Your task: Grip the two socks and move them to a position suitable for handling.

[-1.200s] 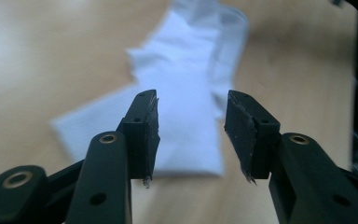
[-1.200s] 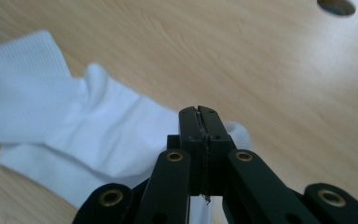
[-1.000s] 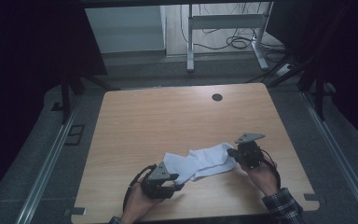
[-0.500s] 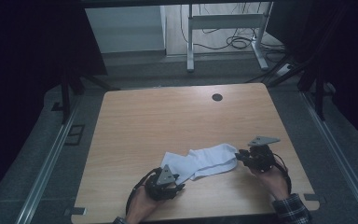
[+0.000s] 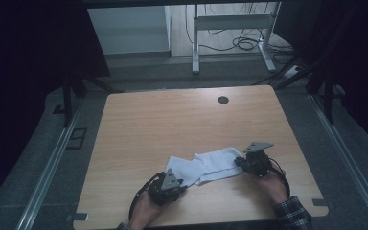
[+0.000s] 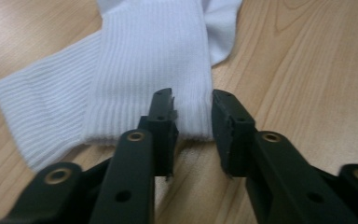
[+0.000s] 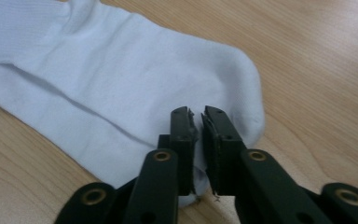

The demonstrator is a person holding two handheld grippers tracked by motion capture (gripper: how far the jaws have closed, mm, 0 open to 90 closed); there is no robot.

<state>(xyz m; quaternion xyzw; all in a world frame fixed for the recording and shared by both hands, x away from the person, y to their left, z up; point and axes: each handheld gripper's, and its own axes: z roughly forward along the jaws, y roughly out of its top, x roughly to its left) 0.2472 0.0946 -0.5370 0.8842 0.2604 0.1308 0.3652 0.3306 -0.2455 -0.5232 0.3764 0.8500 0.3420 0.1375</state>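
Socks (image 5: 206, 165) lay flat on the bench (image 5: 172, 124), near its front edge. Right claw (image 7: 196, 114) was pinched on the toe end; left claw (image 6: 192, 100) was apart, straddling the ribbed cuff (image 6: 158, 70). Step looked like grasping both ends. Next: left needs to close on cuff w/o pushing it, then lift evenly.

Ribbed white cloth sock (image 6: 149, 60), matt wooden table (image 6: 307, 70)

No readable text, labels or numbers anywhere. Socks (image 5: 206, 165) and table (image 5: 172, 120) carry no print or brand marks.
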